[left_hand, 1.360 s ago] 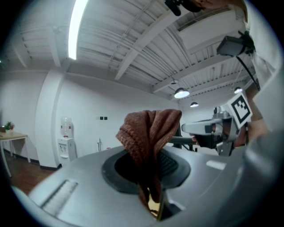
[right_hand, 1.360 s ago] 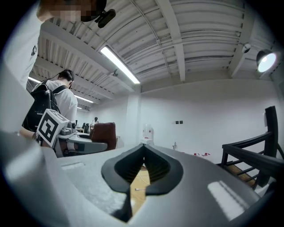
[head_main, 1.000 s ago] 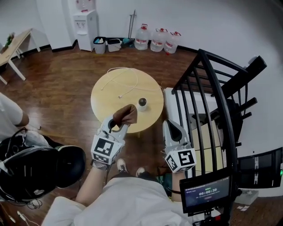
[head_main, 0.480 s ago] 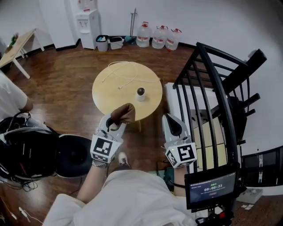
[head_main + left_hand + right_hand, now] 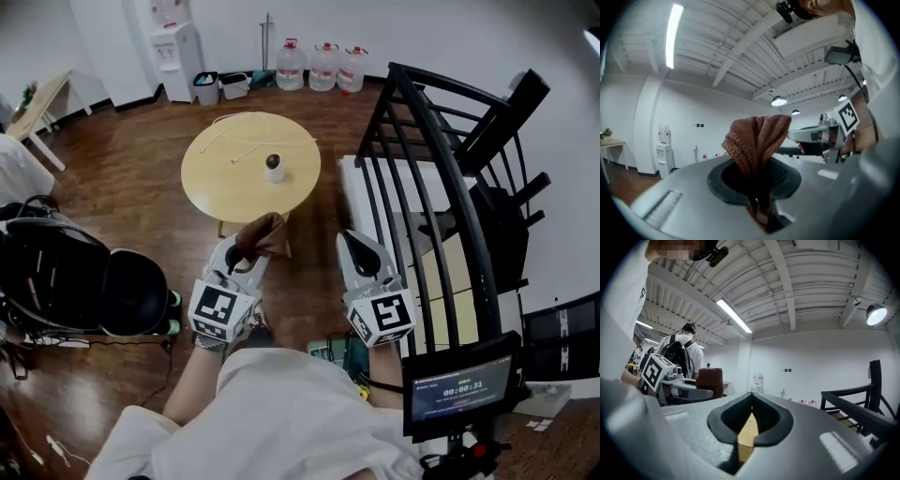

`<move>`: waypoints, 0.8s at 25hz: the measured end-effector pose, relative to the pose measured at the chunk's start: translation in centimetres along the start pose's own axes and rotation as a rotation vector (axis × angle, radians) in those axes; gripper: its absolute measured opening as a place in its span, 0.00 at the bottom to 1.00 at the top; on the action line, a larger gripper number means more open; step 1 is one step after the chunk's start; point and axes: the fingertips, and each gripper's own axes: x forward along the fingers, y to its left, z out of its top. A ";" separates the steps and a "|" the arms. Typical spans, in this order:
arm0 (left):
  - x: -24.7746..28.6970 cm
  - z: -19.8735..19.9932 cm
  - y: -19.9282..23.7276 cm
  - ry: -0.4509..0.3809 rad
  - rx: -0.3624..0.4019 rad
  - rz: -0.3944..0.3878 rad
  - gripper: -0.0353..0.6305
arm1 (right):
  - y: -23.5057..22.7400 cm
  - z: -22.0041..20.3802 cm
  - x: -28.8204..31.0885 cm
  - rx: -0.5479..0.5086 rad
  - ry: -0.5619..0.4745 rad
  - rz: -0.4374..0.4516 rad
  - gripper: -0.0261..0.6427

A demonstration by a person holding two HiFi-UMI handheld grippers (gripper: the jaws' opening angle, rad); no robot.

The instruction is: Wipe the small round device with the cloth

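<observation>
Left gripper point(image 5: 243, 260) pinches a bunched, rust-brown woven cloth point(image 5: 266, 234), folds upright.

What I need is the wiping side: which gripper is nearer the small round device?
Left. The left gripper, jaws shut on the cloth, is just short of the table's near edge, facing the small round device. The right gripper, shut, sits farther off to the right.

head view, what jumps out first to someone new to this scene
The crumpled brown cloth pinched in the left gripper draws the eye, low in the centre. Beyond it, a small round white device with a dark top sits on the round light wooden table, apart from the cloth. A black metal railing fills the right side.
</observation>
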 end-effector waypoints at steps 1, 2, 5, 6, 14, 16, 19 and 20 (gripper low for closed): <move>-0.3 0.3 -0.7 -0.001 0.003 0.006 0.16 | -0.1 0.0 -0.9 0.005 -0.006 -0.004 0.04; -0.6 0.5 -1.2 -0.003 0.005 0.014 0.16 | -0.1 0.1 -1.7 0.008 -0.011 -0.005 0.04; -1.9 0.7 -2.3 -0.010 0.009 0.040 0.17 | 0.7 0.0 -3.5 0.008 -0.019 0.003 0.04; -2.2 0.7 -2.5 -0.013 0.004 0.052 0.17 | 1.1 0.0 -4.0 0.007 -0.019 0.009 0.04; -4.7 1.6 -3.3 -0.005 0.003 0.128 0.17 | 4.0 0.5 -6.2 0.021 -0.015 0.055 0.04; -5.0 1.7 -3.4 -0.001 0.010 0.128 0.17 | 4.6 0.8 -6.3 0.026 -0.020 0.057 0.04; -5.5 1.7 -3.3 0.000 0.020 0.114 0.17 | 5.4 1.3 -6.1 0.030 -0.024 0.057 0.04; -5.6 1.7 -3.3 0.002 0.022 0.108 0.17 | 5.6 1.4 -6.0 0.029 -0.023 0.057 0.04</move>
